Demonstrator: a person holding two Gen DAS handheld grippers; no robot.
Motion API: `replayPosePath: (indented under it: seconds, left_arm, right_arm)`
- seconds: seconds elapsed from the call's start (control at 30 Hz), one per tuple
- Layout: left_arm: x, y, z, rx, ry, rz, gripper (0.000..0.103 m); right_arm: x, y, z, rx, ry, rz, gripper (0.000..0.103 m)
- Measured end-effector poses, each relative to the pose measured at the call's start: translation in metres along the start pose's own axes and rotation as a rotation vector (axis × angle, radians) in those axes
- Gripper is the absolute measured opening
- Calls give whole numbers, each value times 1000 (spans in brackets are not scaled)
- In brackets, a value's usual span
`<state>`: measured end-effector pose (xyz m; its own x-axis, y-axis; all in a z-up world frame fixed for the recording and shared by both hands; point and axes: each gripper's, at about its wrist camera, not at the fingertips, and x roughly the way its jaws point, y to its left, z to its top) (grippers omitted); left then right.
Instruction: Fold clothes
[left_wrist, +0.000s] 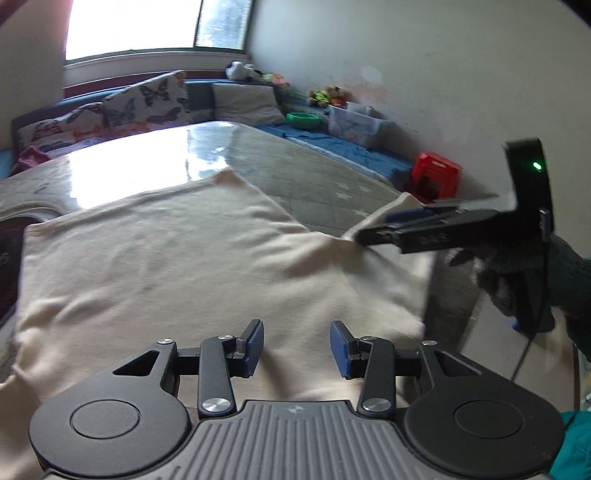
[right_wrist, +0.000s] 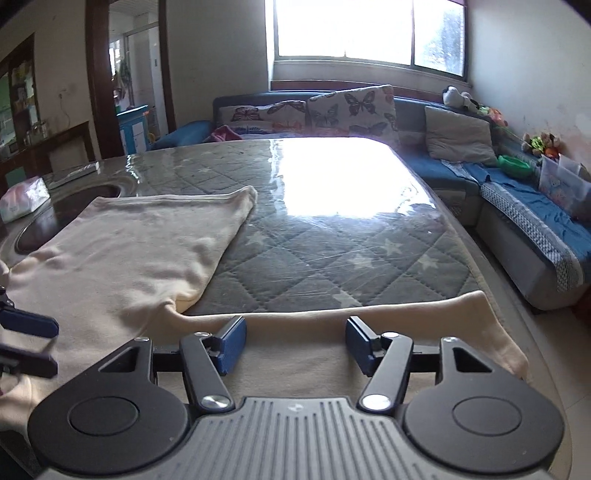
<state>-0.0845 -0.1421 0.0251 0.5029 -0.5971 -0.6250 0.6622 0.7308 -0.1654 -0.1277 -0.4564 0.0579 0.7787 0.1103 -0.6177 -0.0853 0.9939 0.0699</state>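
Cream knit long-sleeved garment (left_wrist: 177, 258) lay spread on the quilted grey star-patterned tabletop under clear plastic (right_wrist: 332, 251), its body flat ahead of the left gripper (left_wrist: 297, 349) and running off to that claw's left. Left claw was released: blue pads well apart, nothing between them, hanging just above the cloth. Off to its right and a little ahead, the right gripper (left_wrist: 365, 230) came in from the side, held by a dark gloved hand (left_wrist: 517, 273). From the left camera its fingers looked close together at the sleeve's root, where the cloth puckered toward them; from its own camera the right gripper (right_wrist: 295, 345) showed pads set wide with the sleeve (right_wrist: 369, 314) lying directly beneath and ahead, stretched crosswise to the claw's right along the near table edge. I read it as released or only just closing, not firmly clamped; the blur in the side view left this unsure. Far hem edge of the body looked doubled over itself ahead-left of the right claw, but whether that was a made fold I could not settle. Judgement: body lay smoothed flat, sleeve extended outward and not laid over the body, so the tidy folded bundle was not there; sleeve and body folds remained.
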Motion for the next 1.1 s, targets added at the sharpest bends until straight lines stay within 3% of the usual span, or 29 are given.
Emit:
replayPosePath:
  seconds: [0.13,0.3,0.47,0.57,0.7,0.9,1.1]
  left_arm:
    - [-10,29,4,-74,-20,75,44]
    - [-24,49,5,-113,-29,131,44]
    - [-24,34,9,-73,-42,96,45]
    - [-17,17,10,-45,-40,52,45]
    - [-6,-2,9,-6,-18,13,45]
    - [1,-19,7,31,1,-10,45]
    - [6,-30,6,56,11,-18,45]
  right_arm:
    - [0,-6,0,19,6,-12,61]
    - [-12,-33,-3,93,-20,-148,59]
    - [-27,-71,-10,166,-37,-350,59]
    - [-34,-87,-17,222,-28,-411,57]
    - [-33,-99,-25,303,-19,-350,47]
    - [-29,-93,-25,265,-44,-335,9]
    - [-53,-92,-16,286,-129,-293,7]
